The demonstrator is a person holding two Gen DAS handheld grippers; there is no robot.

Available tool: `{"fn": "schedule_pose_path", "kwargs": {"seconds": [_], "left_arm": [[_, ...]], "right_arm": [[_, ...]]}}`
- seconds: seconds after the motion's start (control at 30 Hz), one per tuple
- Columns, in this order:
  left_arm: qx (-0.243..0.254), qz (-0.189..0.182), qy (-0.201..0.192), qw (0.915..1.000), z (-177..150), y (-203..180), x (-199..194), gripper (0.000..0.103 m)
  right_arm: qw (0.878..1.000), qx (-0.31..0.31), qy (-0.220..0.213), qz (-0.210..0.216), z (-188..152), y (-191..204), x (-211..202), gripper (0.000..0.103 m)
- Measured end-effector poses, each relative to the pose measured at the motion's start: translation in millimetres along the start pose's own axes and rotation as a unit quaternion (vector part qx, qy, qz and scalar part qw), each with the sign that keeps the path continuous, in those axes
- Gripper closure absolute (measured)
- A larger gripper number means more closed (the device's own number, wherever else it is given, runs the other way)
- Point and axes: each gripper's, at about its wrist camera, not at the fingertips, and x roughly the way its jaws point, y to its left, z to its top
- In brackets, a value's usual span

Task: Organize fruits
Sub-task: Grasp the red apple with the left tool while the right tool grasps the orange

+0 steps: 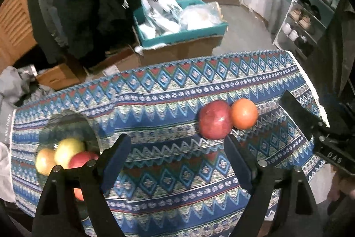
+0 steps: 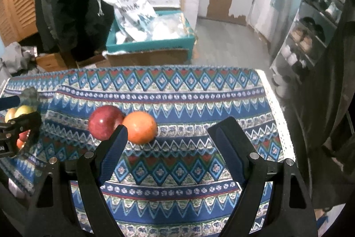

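Left wrist view showed the left tongs [image 1: 175, 148] gaping, empty, above the patterned tabletop [image 1: 168, 172]. A red apple [image 1: 214, 120] touched an orange [image 1: 244, 113]. Right tongs [image 2: 168, 132] were likewise open. Blurred fruit, perhaps apples [image 1: 64, 154], filled a glass bowl [image 1: 88, 126].

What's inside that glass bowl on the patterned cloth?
The glass bowl holds a yellow-green apple, a yellowish fruit and a red apple. The left gripper's finger covers part of the bowl, so any more fruit there cannot be seen.
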Motion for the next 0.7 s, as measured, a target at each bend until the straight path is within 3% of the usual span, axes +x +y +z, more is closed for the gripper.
{"fn": "schedule_pose_path", "kwargs": {"seconds": [0.37, 0.7], "left_arm": [[-0.024, -0.046, 0.046, 0.9976, 10, -17, 63, 0.016], [-0.021, -0.057, 0.068, 0.9958, 13, -31, 98, 0.016]], "right_arm": [[0.999, 0.008, 0.047, 0.0, -10, -7, 37, 0.021], [0.997, 0.015, 0.07, 0.011, -17, -12, 64, 0.021]]}}
